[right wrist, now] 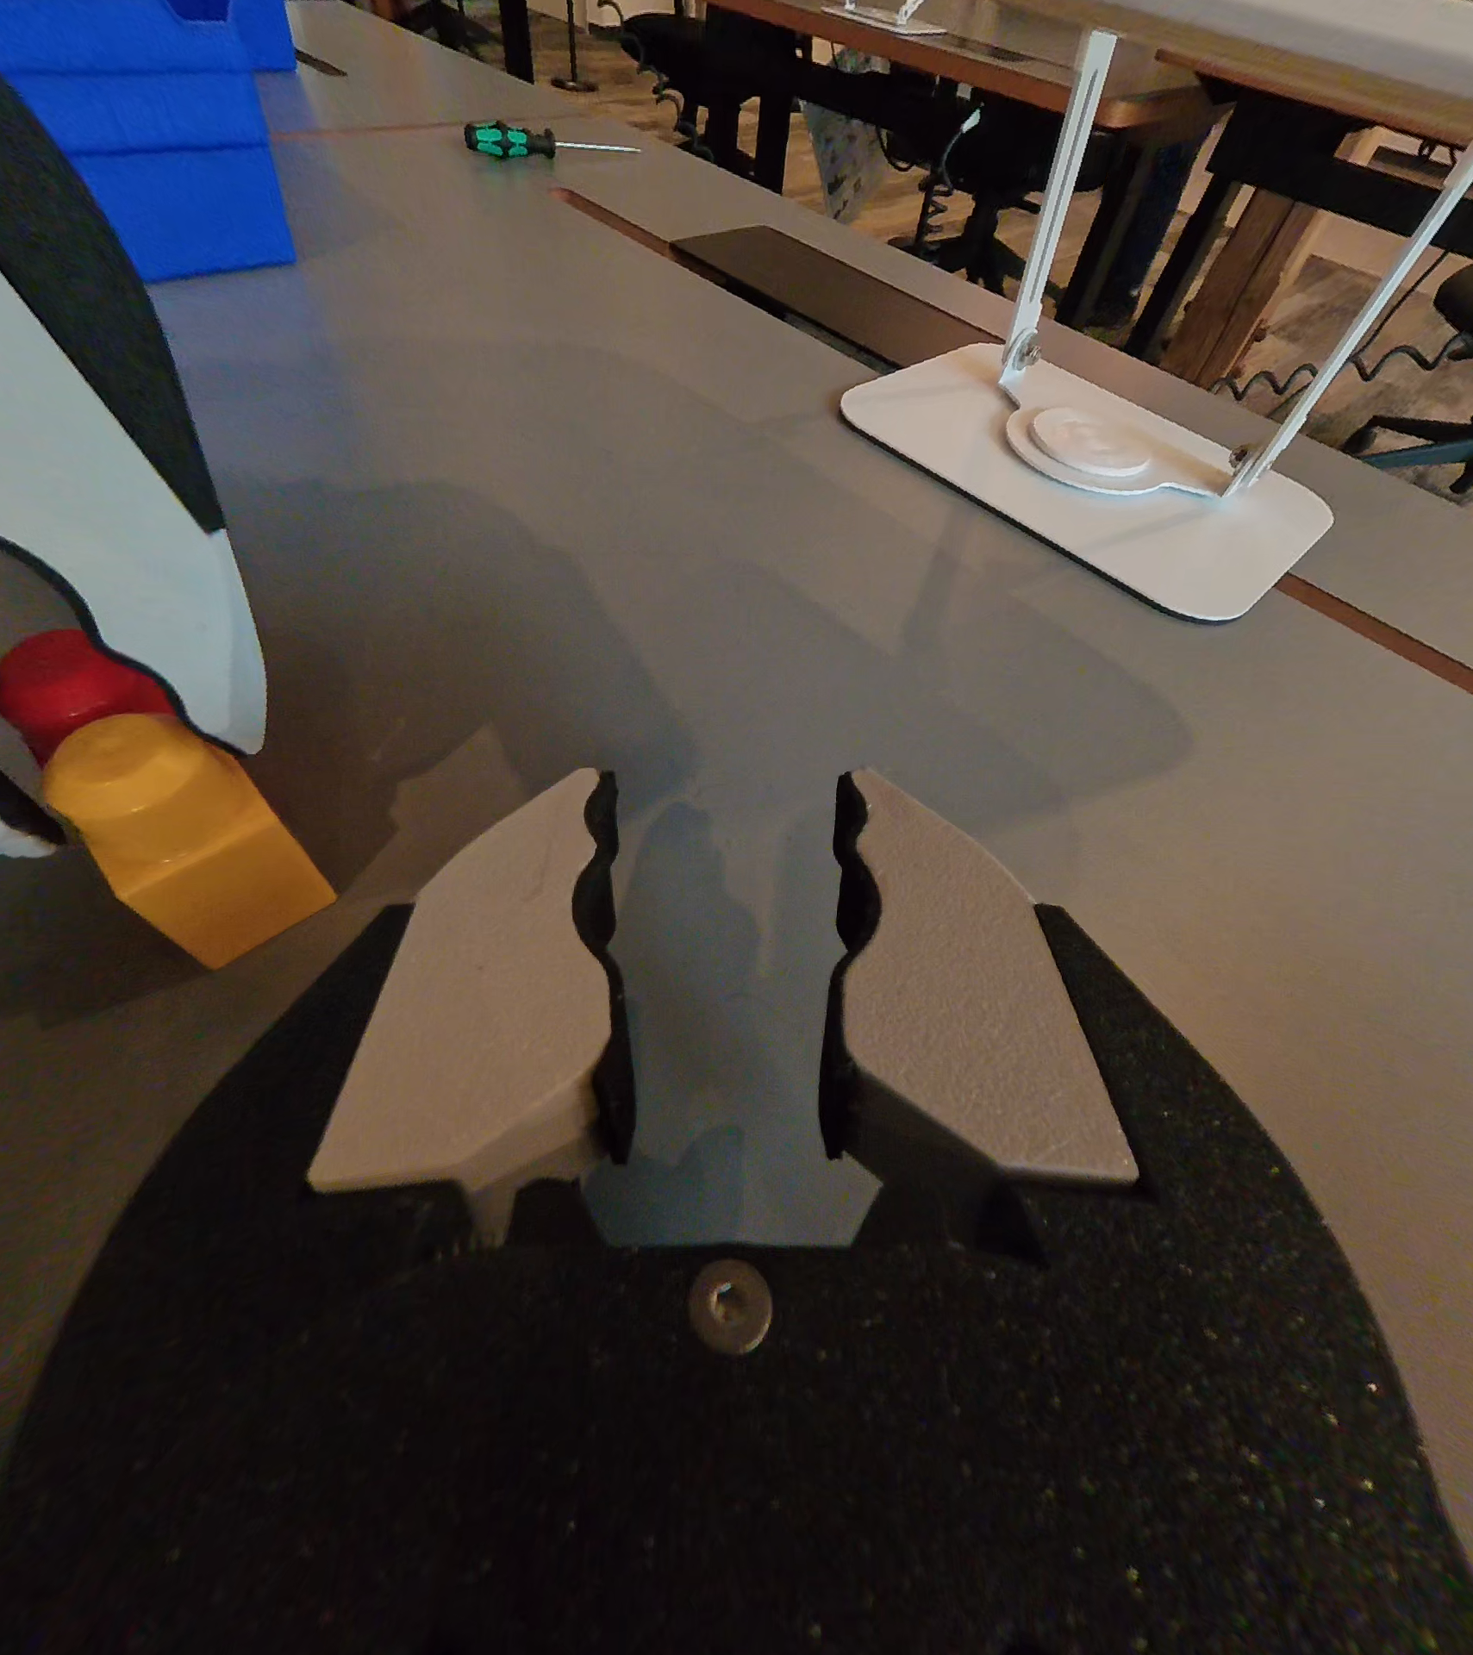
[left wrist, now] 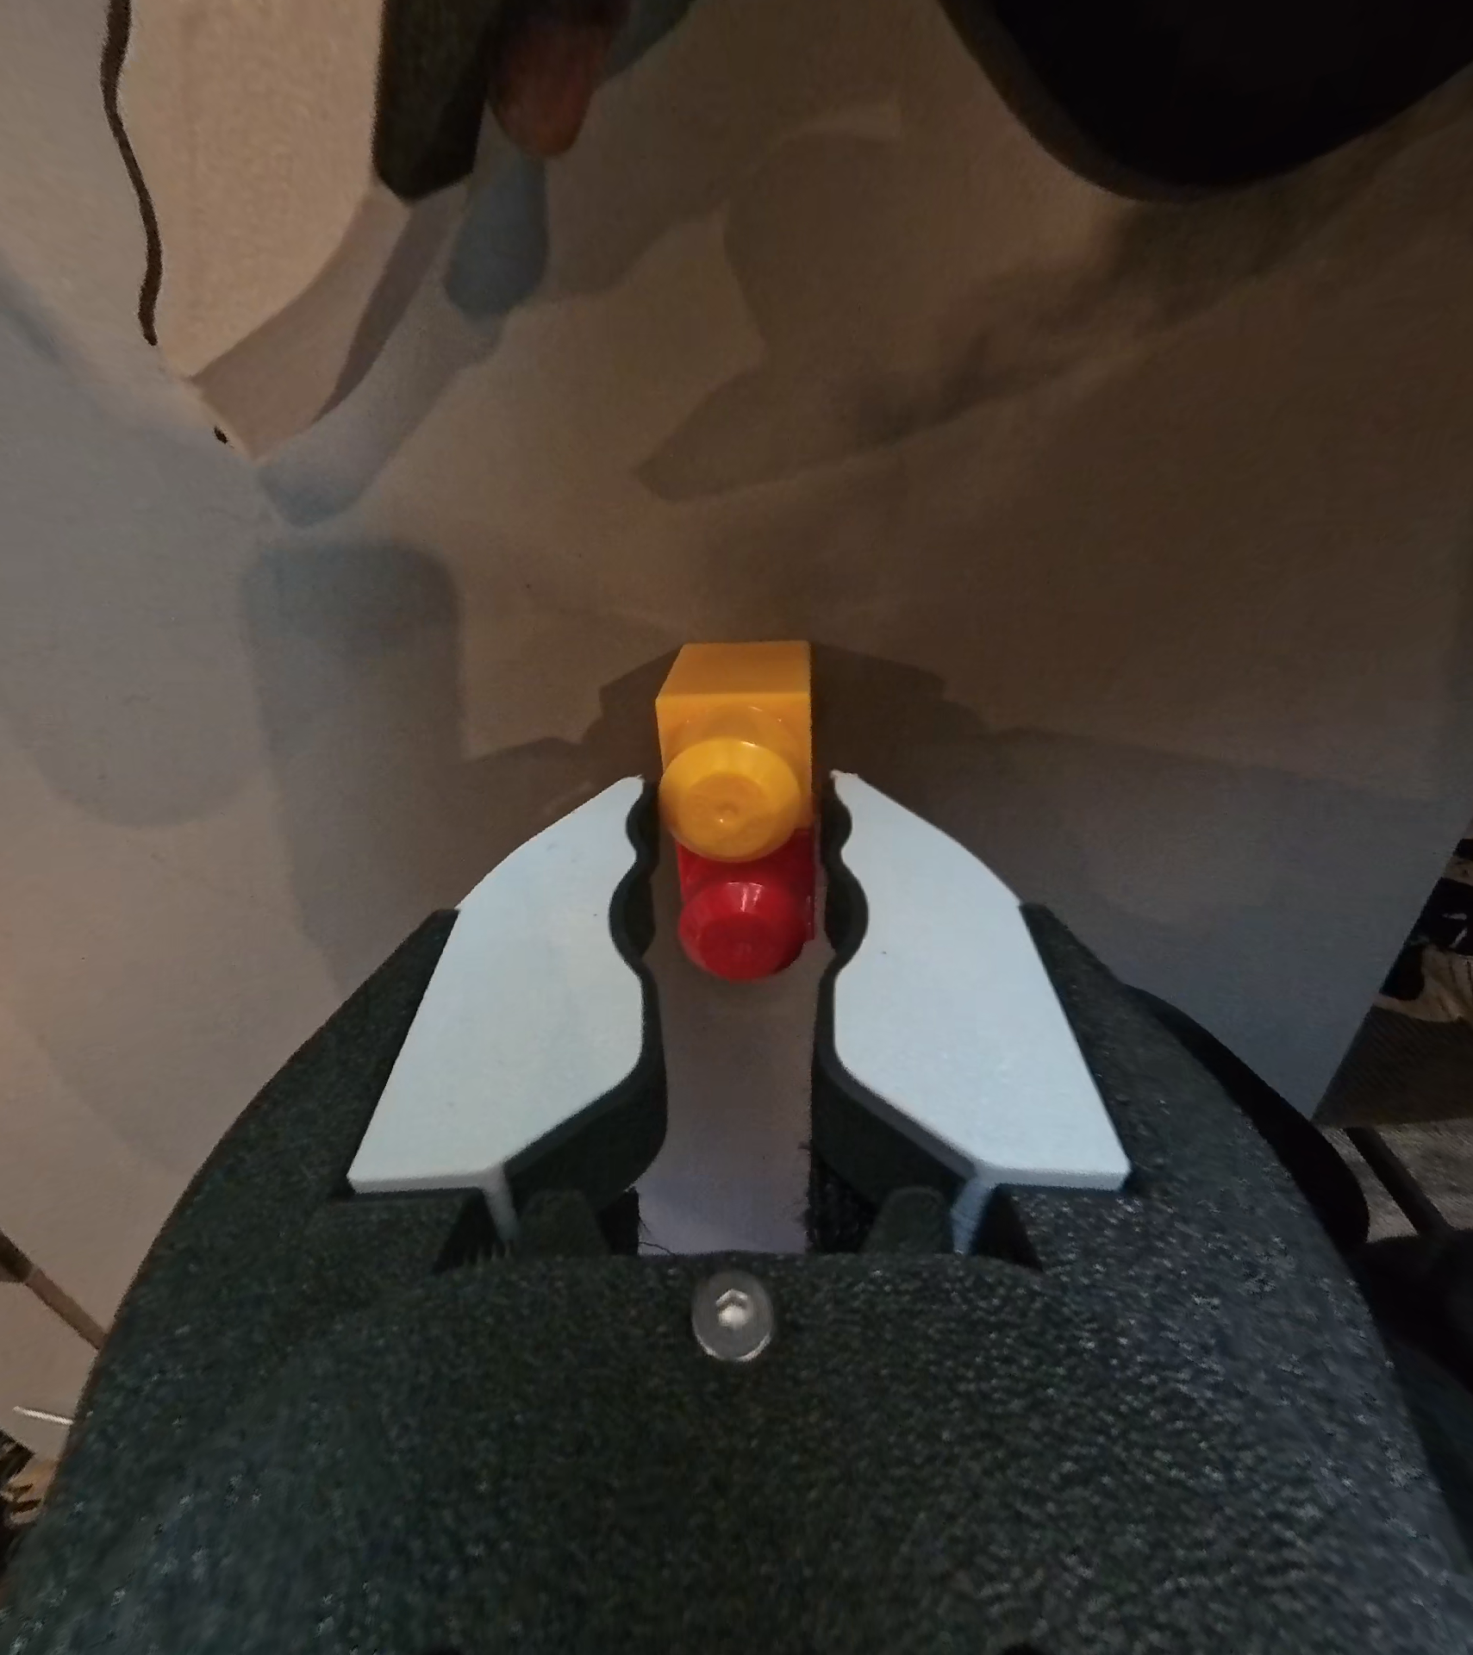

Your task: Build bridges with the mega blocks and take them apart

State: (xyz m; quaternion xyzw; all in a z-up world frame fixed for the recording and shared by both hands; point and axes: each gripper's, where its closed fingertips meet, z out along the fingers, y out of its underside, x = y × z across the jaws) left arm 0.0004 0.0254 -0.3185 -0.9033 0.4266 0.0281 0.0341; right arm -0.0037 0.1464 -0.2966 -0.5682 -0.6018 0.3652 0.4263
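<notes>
the left gripper is clenched on the red block, with the yellow block beside it on the grey table. the right gripper gapes empty over bare tabletop; white stand well apart.

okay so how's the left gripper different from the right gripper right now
The left gripper has the red block and yellow block between its fingers; the right gripper has only bare grey table between its own. The left gripper appears shut on the red block, with the yellow block sticking out past its tips; the right gripper is open, holding nothing. Both have the same pale, wavy-edged fingers on a black textured body.
</notes>
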